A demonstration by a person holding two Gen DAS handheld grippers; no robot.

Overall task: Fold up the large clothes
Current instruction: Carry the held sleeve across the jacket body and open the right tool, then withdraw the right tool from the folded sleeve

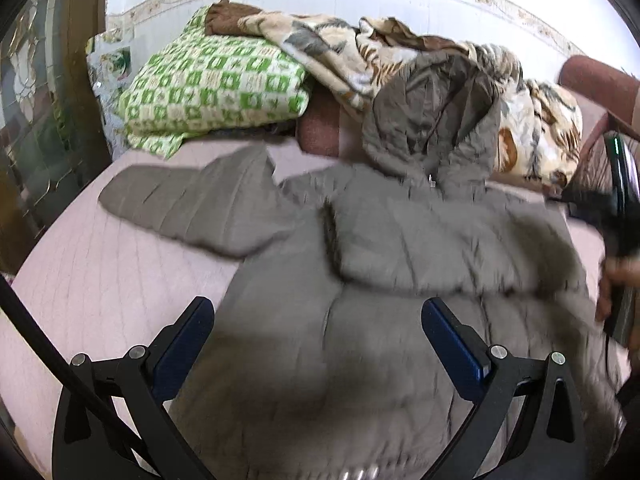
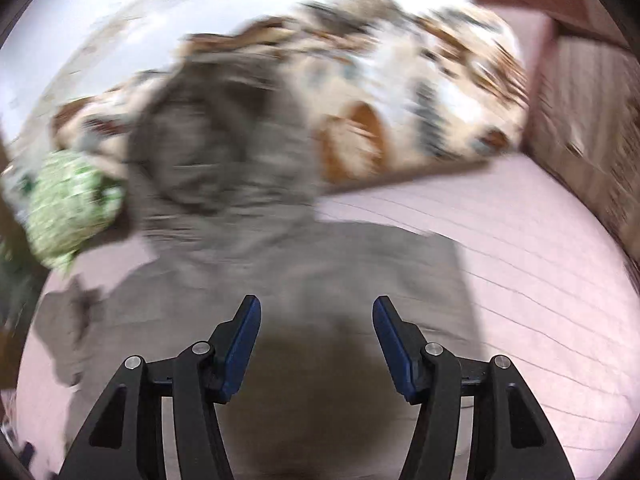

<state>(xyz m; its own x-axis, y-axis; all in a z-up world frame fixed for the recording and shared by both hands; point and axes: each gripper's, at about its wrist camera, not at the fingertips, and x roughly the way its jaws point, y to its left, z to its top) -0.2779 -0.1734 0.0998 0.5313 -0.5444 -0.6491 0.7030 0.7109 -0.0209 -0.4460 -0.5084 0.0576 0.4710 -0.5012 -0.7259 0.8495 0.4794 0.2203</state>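
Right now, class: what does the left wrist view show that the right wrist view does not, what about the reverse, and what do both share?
Only the left wrist view shows the jacket's outstretched sleeve, the dark wooden door frame, the open left gripper, and a hand holding the other gripper.

Only the right wrist view shows the open right gripper with nothing between its fingers, and the brown slatted bed frame.

Both show the grey quilted jacket, the pink sheet, the green checked blanket and the floral blanket.

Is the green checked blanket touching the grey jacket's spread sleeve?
Apart. In the left wrist view, bare pink sheet shows between the green checked blanket and the spread sleeve.
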